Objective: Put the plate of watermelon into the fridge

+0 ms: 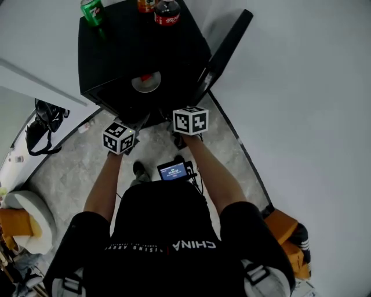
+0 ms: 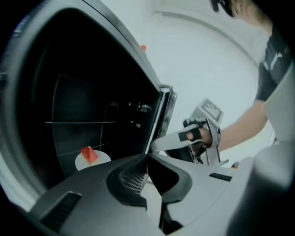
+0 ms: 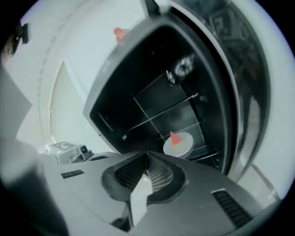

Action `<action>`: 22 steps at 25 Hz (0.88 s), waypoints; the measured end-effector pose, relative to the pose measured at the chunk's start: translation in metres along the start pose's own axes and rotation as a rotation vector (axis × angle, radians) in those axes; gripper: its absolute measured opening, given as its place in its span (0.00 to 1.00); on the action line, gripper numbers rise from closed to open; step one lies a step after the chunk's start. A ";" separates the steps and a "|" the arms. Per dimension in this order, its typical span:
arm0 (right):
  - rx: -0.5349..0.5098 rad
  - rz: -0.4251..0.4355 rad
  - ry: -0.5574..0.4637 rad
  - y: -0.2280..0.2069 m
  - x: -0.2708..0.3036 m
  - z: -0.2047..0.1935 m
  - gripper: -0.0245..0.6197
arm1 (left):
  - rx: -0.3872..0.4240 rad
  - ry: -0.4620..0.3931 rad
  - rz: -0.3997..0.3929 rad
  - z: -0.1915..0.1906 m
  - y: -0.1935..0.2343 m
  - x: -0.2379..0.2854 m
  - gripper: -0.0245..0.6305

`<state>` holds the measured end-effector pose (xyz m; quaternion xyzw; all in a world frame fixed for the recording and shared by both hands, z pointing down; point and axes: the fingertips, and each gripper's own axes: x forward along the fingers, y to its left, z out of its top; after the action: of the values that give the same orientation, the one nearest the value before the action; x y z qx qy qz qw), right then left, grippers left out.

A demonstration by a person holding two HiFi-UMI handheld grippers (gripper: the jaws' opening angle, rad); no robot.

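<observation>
A white plate with a red watermelon wedge rests on a wire shelf inside the open black fridge. The plate stands alone on the shelf, apart from both grippers. The fridge door swings out to the right. My left gripper is shut with nothing in it, in front of the fridge opening. My right gripper is likewise shut and empty, aimed at the opening. Their marker cubes, left and right, sit side by side just below the fridge.
A green bottle, a cola bottle and a third bottle stand on the fridge top. A black bag lies on the floor at left. Orange items sit by the wall at right. The door edge is near my left gripper.
</observation>
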<state>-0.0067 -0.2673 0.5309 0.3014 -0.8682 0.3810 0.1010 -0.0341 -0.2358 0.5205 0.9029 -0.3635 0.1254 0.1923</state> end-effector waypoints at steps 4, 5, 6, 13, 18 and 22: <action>-0.020 -0.024 -0.005 0.004 -0.019 -0.015 0.07 | -0.129 -0.065 0.002 -0.008 0.000 -0.025 0.06; -0.019 -0.026 -0.007 0.004 -0.019 -0.014 0.07 | -0.136 -0.071 -0.007 -0.008 -0.001 -0.028 0.06; -0.021 -0.024 -0.012 0.006 -0.019 -0.010 0.07 | -0.136 -0.074 -0.024 -0.007 -0.003 -0.029 0.06; -0.050 -0.017 -0.021 0.016 -0.015 0.005 0.07 | -0.139 -0.098 -0.065 0.007 -0.014 -0.026 0.06; -0.059 -0.033 0.004 -0.001 -0.026 -0.013 0.07 | -0.275 -0.083 -0.060 -0.011 -0.022 -0.020 0.06; -0.080 -0.034 0.040 -0.020 -0.045 -0.025 0.07 | -0.366 -0.105 -0.004 -0.027 -0.036 -0.019 0.06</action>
<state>0.0400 -0.2390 0.5419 0.3044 -0.8752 0.3502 0.1366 -0.0245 -0.1880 0.5284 0.8588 -0.3881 0.0097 0.3343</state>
